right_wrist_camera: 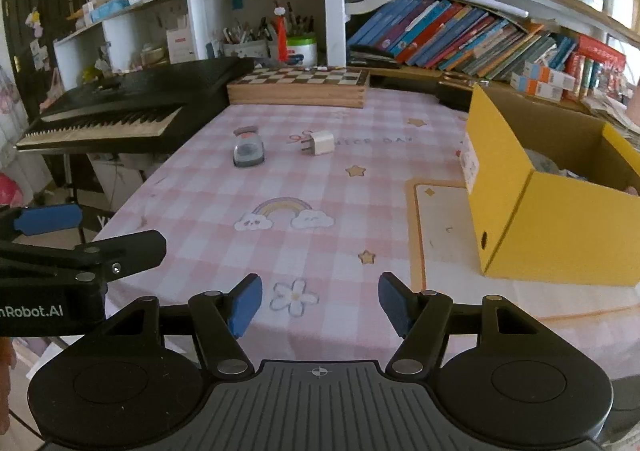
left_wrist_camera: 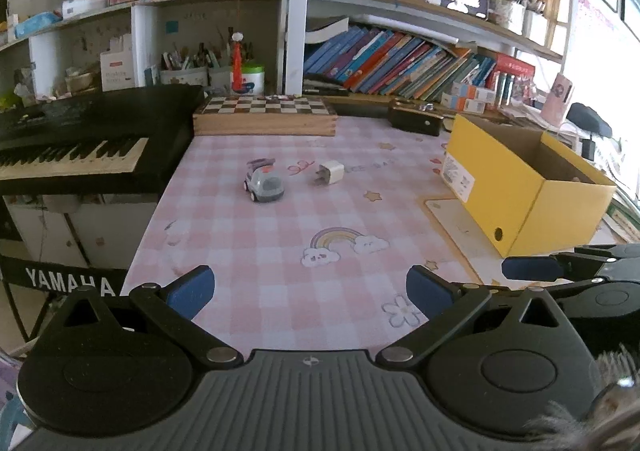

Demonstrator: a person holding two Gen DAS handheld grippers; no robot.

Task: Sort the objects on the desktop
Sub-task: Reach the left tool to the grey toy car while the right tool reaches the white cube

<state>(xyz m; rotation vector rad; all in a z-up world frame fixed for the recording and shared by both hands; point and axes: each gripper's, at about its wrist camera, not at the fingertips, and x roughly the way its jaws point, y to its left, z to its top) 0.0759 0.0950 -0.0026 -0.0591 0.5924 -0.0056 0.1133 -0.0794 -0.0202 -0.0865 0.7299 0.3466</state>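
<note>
Two loose items, a small grey toy car (left_wrist_camera: 264,185) and a white plug-in charger (left_wrist_camera: 329,174), lie mid-table left of the open yellow cardboard box (left_wrist_camera: 520,187); both grippers, left (left_wrist_camera: 310,291) and right (right_wrist_camera: 320,301), hover spread and empty, so reaching comes next.

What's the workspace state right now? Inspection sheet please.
Surface: pink checked tablecloth with rainbow and star prints.
Job's things: toy car and white charger plug lie apart mid-table; open yellow box stands to the right, contents unclear.
Clutter: chessboard box at the back edge, dark case beside it.
Grippers: left gripper open, empty, above the near edge; right gripper open, empty.
Cables: nothing seen.
Surroundings: Yamaha keyboard on the left, bookshelves behind.
</note>
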